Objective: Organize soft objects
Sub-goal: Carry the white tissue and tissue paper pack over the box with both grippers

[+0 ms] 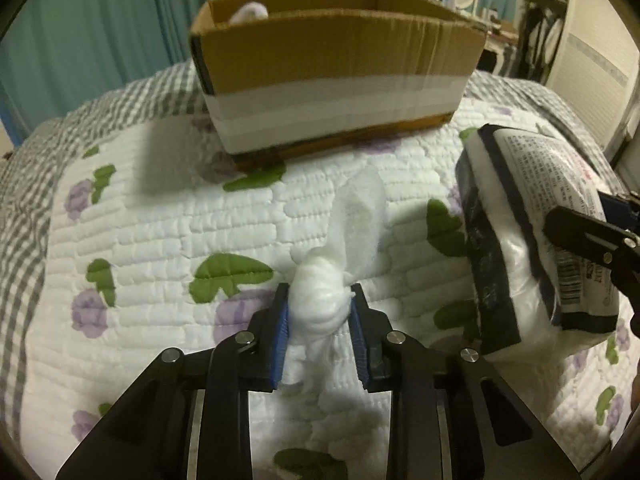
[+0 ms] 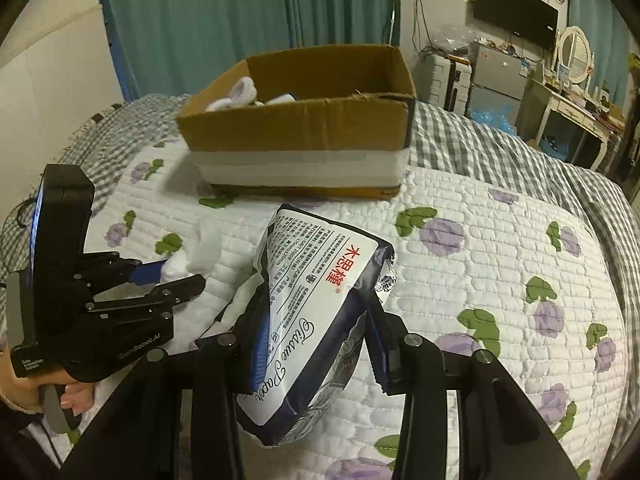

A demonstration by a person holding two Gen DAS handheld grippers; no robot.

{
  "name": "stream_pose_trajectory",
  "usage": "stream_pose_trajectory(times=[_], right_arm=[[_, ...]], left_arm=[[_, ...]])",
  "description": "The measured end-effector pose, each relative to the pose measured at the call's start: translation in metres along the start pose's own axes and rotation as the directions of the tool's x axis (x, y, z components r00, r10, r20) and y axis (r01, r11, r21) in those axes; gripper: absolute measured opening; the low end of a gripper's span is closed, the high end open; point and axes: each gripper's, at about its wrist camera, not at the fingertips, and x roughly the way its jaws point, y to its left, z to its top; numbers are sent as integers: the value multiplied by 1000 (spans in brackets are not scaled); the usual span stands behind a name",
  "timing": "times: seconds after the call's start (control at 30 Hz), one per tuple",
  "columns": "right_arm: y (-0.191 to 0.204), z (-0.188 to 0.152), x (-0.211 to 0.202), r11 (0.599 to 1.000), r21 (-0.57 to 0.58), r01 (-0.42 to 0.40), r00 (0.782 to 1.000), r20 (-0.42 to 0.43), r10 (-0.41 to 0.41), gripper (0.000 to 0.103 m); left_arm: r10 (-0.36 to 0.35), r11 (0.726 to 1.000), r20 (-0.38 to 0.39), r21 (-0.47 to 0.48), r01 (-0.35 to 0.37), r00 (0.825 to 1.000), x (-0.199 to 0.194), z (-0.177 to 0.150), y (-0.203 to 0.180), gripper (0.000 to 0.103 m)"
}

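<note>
My left gripper [image 1: 320,300] is shut on a white knotted cloth [image 1: 324,292], held just above the quilted bedspread [image 1: 160,220]; the cloth's loose tail [image 1: 360,208] points toward the box. The cloth also shows in the right wrist view [image 2: 196,252] in the left gripper [image 2: 176,276]. My right gripper [image 2: 316,312] is shut on a tissue paper pack [image 2: 316,292], white with dark trim, tilted above the bed. The pack shows at the right in the left wrist view [image 1: 528,240]. An open cardboard box [image 2: 296,136] stands beyond on the bed, with white soft items [image 2: 240,92] inside.
The bed has a floral white quilt over a grey checked sheet [image 2: 480,140]. Teal curtains [image 2: 240,20] hang behind the box. A small fridge [image 2: 496,76], a dresser with a mirror [image 2: 572,56] and a wall TV [image 2: 516,8] stand at the far right.
</note>
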Motion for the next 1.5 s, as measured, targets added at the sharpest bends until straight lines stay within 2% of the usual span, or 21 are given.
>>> stream_pose_trajectory(times=[0.17, 0.33, 0.6, 0.8, 1.1, 1.2, 1.33, 1.5], right_arm=[[6, 1, -10, 1000, 4, -15, 1000, 26, 15, 41], [14, 4, -29, 1000, -6, -15, 998, 67, 15, 41], [25, 16, -66, 1000, -22, -12, 990, 144, 15, 41], [32, 28, -98, 999, -36, -1, 975, 221, 9, 41], [38, 51, -145, 998, -70, 8, 944, 329, 15, 41], [36, 62, -154, 997, -75, 10, 932, 363, 18, 41], [34, 79, -164, 996, -89, 22, 914, 406, 16, 41], [26, 101, -168, 994, -98, 41, 892, 452, 8, 42]], left_arm=[[11, 1000, 53, 12, -11, 999, -25, 3, 4, 27], [11, 1000, 102, -17, -9, 995, -53, 12, 13, 27], [25, 998, 194, -59, -14, 981, -105, 25, 27, 27], [41, 996, 265, -86, -19, 963, -141, 32, 38, 27], [58, 992, 384, -123, -12, 922, -189, 52, 52, 27], [62, 992, 430, -126, -8, 900, -201, 61, 52, 27], [67, 993, 486, -121, -9, 871, -212, 72, 52, 27], [63, 994, 522, -111, -6, 851, -212, 92, 52, 27]])
